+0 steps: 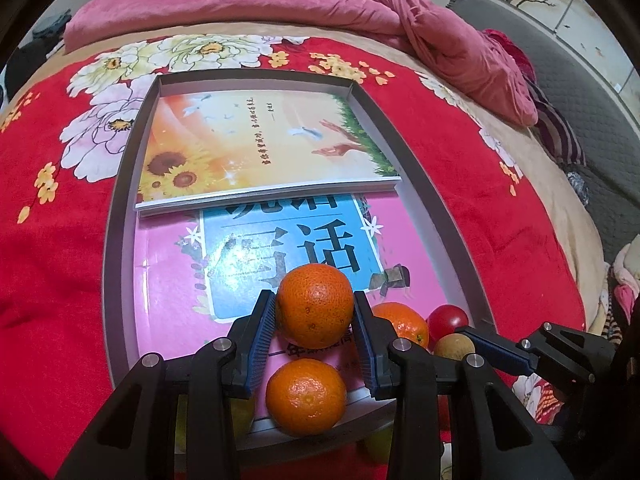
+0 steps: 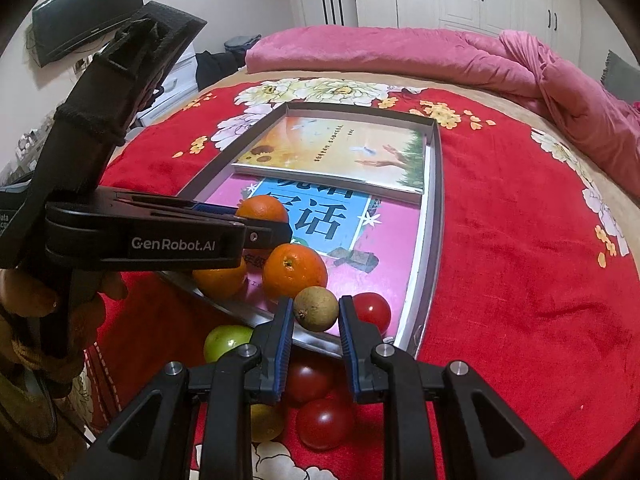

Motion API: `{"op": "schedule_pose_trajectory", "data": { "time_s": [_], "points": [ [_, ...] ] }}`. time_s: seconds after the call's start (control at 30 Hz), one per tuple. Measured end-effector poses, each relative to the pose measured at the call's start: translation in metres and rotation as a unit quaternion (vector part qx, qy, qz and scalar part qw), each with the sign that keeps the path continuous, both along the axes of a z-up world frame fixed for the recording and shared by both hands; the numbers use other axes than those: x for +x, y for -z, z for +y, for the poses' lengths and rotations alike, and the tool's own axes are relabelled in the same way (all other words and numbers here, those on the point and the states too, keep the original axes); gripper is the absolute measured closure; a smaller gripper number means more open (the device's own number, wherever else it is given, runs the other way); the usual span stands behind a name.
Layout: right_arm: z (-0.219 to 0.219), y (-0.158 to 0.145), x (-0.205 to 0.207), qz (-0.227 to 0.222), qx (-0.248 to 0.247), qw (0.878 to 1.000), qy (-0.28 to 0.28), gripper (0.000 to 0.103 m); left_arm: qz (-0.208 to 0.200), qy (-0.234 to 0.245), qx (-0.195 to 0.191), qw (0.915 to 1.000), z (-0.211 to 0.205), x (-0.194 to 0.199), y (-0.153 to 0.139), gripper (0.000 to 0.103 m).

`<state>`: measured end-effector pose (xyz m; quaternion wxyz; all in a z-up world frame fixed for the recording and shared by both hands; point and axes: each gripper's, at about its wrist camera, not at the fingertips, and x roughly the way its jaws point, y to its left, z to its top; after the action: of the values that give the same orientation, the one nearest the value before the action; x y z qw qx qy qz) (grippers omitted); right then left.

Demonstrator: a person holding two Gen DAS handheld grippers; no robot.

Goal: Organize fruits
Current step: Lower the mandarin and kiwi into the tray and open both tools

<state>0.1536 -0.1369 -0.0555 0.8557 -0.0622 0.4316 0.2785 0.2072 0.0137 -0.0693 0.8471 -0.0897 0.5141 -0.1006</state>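
My left gripper (image 1: 315, 312) is shut on an orange (image 1: 315, 305) and holds it above the near end of a grey tray (image 1: 436, 200). Two more oranges (image 1: 306, 396) (image 1: 402, 324) and a red tomato (image 1: 447, 319) lie in the tray's near end. My right gripper (image 2: 315, 312) is shut on a small brown longan (image 2: 316, 307) just over the tray's near rim (image 2: 436, 216). The left gripper (image 2: 256, 236) shows side-on in the right wrist view with its orange (image 2: 262, 208). The right gripper (image 1: 472, 346) shows at the right of the left wrist view, holding the longan (image 1: 454, 346).
Two books (image 1: 256, 148) (image 1: 168, 272) line the tray bottom. Outside the tray's near rim on the red floral blanket (image 2: 520, 260) lie a green fruit (image 2: 226, 342), red tomatoes (image 2: 325, 424) and a yellowish fruit (image 2: 266, 424). A pink duvet (image 2: 400, 52) lies at the bed's far side.
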Motion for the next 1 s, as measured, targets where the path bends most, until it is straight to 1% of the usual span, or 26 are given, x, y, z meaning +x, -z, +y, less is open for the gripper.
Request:
{"op": "schedule_pose_trajectory", "data": {
  "time_s": [0.5, 0.53, 0.57, 0.63, 0.73, 0.87, 1.0],
  "points": [
    [-0.002, -0.004, -0.004, -0.004, 0.002, 1.000, 0.006, 0.079, 0.001, 0.002, 0.001, 1.0000, 0.000, 0.000, 0.001, 0.064],
    [-0.003, -0.005, -0.004, -0.003, 0.003, 1.000, 0.005, 0.076, 0.001, 0.003, 0.001, 1.0000, 0.000, -0.001, 0.001, 0.064],
    [-0.003, -0.006, -0.005, -0.001, 0.004, 1.000, 0.003, 0.070, 0.001, 0.003, 0.000, 1.0000, 0.000, -0.001, 0.001, 0.064],
    [-0.004, -0.009, -0.007, -0.007, 0.004, 1.000, 0.004, 0.066, 0.001, 0.003, 0.000, 1.0000, 0.000, -0.001, 0.001, 0.064],
    [-0.007, -0.013, -0.010, -0.013, 0.007, 1.000, 0.008, 0.065, 0.001, 0.004, 0.001, 1.0000, 0.000, -0.002, 0.000, 0.064],
    [-0.010, -0.016, -0.012, -0.013, 0.010, 1.000, 0.013, 0.057, 0.001, 0.002, 0.003, 1.0000, -0.001, -0.003, 0.000, 0.064],
    [-0.012, -0.017, -0.011, -0.012, 0.012, 1.000, 0.020, 0.056, 0.002, -0.001, 0.004, 1.0000, -0.001, -0.004, -0.001, 0.063]
  ]
}}
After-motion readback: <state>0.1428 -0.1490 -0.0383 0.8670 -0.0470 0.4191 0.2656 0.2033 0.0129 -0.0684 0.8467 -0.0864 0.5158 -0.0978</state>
